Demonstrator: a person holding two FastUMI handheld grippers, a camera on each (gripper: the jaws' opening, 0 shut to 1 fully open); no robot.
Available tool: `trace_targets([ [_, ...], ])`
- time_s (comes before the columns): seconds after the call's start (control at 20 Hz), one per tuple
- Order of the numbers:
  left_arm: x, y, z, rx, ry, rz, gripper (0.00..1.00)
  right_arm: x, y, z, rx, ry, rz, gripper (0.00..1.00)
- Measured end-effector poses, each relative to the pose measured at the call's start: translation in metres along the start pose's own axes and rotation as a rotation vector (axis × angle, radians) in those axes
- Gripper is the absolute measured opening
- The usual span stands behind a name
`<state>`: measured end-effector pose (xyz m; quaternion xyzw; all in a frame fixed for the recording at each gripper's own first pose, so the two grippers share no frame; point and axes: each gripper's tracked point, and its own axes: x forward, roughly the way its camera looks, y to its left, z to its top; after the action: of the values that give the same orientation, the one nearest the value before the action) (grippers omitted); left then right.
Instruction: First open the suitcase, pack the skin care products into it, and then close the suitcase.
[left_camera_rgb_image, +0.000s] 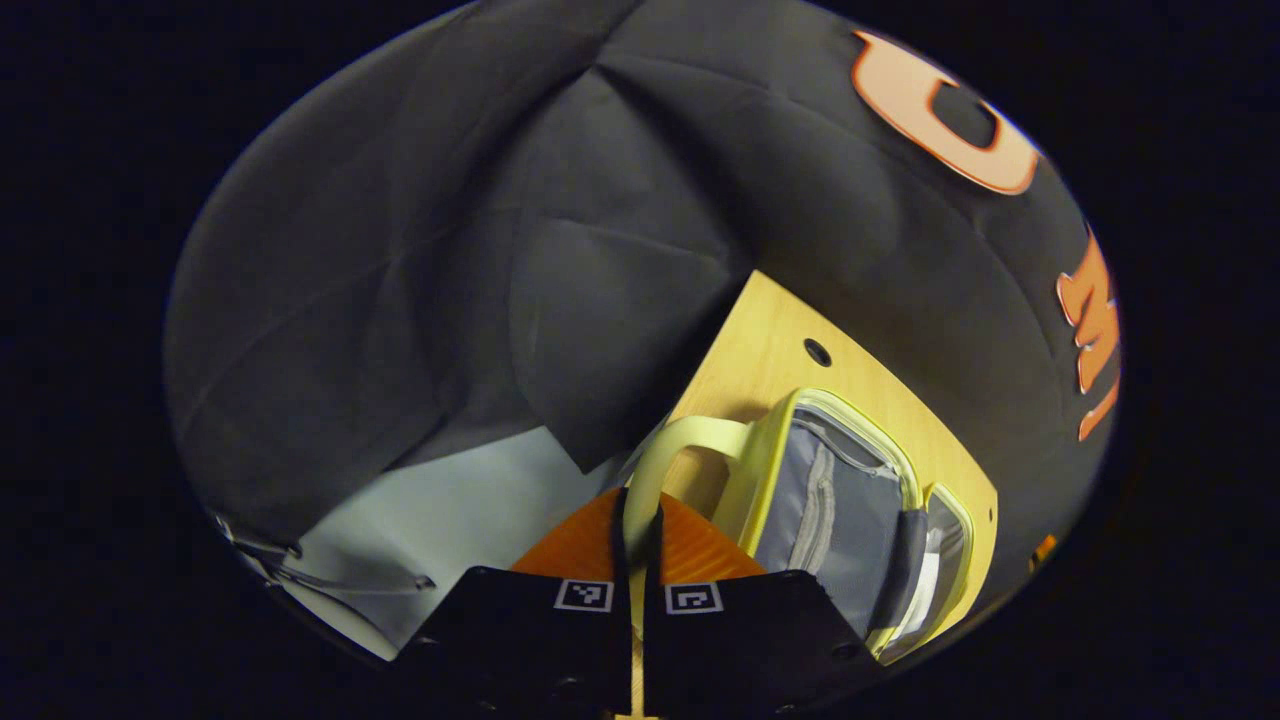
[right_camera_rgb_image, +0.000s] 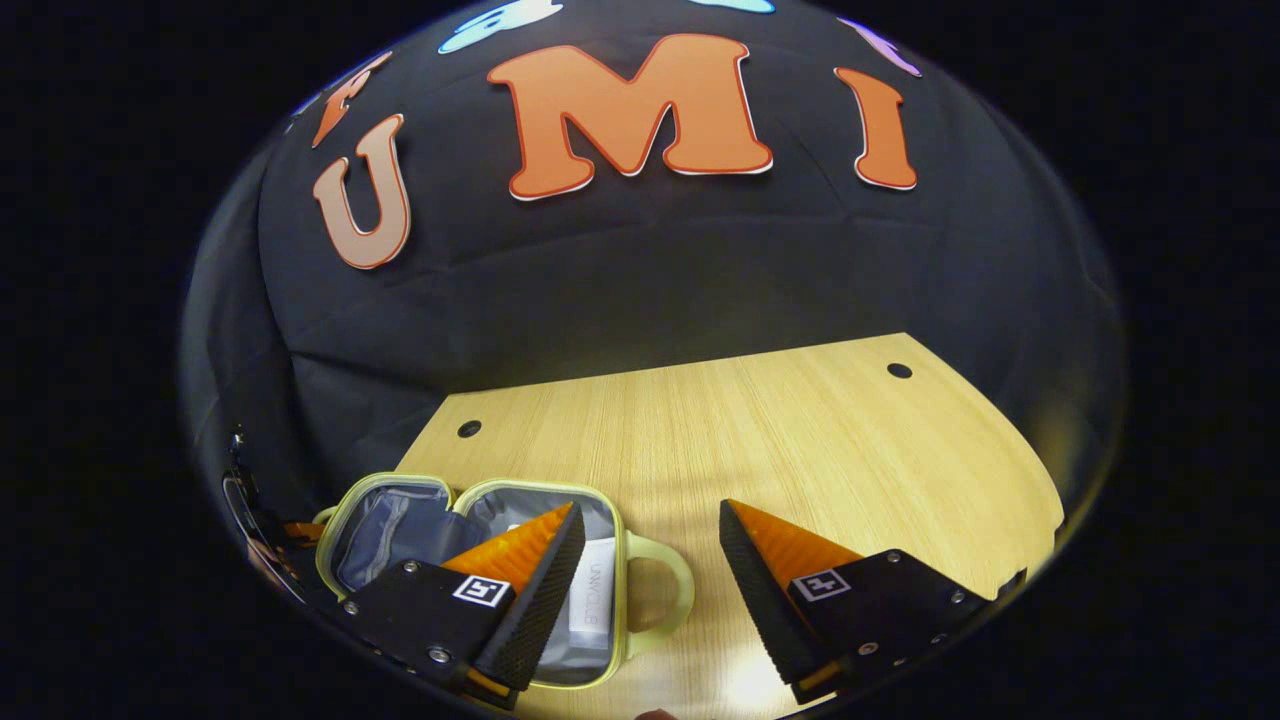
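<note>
The suitcase (right_camera_rgb_image: 470, 560) lies open on the table (right_camera_rgb_image: 800, 440), near its left front corner in the right gripper view, both halves spread flat side by side, grey linings up. Its long axis runs left to right there, with one handle (right_camera_rgb_image: 665, 590) pointing right, toward the bare tabletop. A white tube (right_camera_rgb_image: 592, 595) lies in the right half, its length running front to back.

The left gripper (left_camera_rgb_image: 640, 555) is clenched on the other handle (left_camera_rgb_image: 680, 450), both fingers pressing its loop; from there the case stretches away to the right.

The right gripper (right_camera_rgb_image: 650, 560) hangs released above the table, jaws wide apart, its left finger (right_camera_rgb_image: 530, 580) over the case's right half
</note>
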<state>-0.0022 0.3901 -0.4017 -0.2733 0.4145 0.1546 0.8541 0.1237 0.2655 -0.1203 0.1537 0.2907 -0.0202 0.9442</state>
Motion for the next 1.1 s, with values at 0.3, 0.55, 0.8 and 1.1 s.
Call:
trace_targets([
  [0.3, -0.061, -0.045, 0.049, 0.188, -0.16, -0.042, 0.04, -0.012, -0.009, 0.023, -0.09, -0.083, -0.01, 0.88],
  [0.55, -0.112, -0.107, 0.072, 0.238, -0.257, -0.116, 0.04, -0.022, -0.016, 0.037, -0.134, -0.146, 0.022, 0.88],
  [0.8, -0.151, -0.174, 0.074, 0.3, -0.313, -0.174, 0.04, -0.022, -0.028, 0.052, -0.122, -0.185, 0.051, 0.89],
  [1.1, -0.186, -0.254, 0.059, 0.327, -0.345, -0.246, 0.04, -0.027, -0.057, 0.061, -0.127, -0.206, 0.07, 0.89],
])
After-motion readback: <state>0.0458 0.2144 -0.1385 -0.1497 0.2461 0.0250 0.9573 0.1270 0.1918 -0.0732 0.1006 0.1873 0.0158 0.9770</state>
